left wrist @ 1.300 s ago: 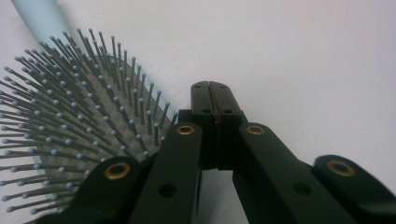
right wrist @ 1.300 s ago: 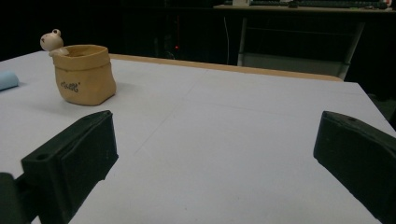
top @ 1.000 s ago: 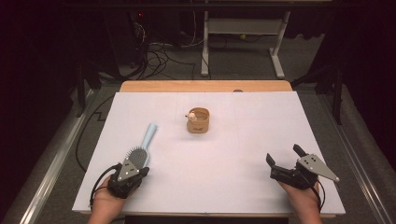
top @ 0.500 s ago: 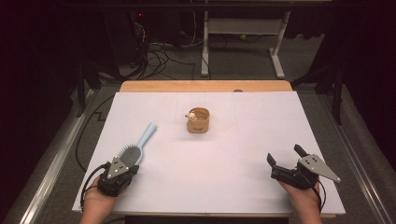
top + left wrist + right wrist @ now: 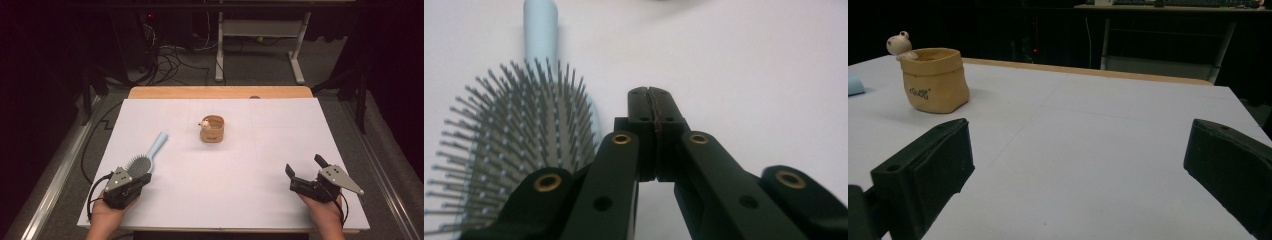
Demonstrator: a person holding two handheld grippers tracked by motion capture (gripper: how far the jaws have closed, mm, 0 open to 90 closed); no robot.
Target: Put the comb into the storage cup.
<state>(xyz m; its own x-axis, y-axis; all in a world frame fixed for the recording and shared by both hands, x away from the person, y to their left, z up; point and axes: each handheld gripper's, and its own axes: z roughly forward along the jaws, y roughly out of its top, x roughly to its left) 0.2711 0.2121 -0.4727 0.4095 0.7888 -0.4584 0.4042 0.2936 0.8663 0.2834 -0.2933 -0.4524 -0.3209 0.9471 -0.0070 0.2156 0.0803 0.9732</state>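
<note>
A hairbrush [image 5: 144, 161] with a light blue handle lies on the white table sheet [image 5: 240, 175] at the near left, bristles up and handle pointing away. My left gripper [image 5: 144, 178] sits just in front of the brush head. In the left gripper view its jaws [image 5: 651, 97] are shut with nothing between them, and the hairbrush [image 5: 519, 135] lies beside them on the left. My right gripper [image 5: 305, 166] rests at the near right, open and empty. Through its wide-open jaws [image 5: 1083, 165] I see a tan pot [image 5: 935, 80] with a small animal figure on its rim.
The tan pot [image 5: 212, 129] stands at the middle of the table, toward the far side. A wooden strip [image 5: 220, 92] shows along the far edge. Beyond it are cables on the floor and a white desk frame [image 5: 260, 35].
My left gripper has drawn back to the left and toward the near edge, coming off the brush head. The brush stays where it was. The right gripper has hardly moved.
</note>
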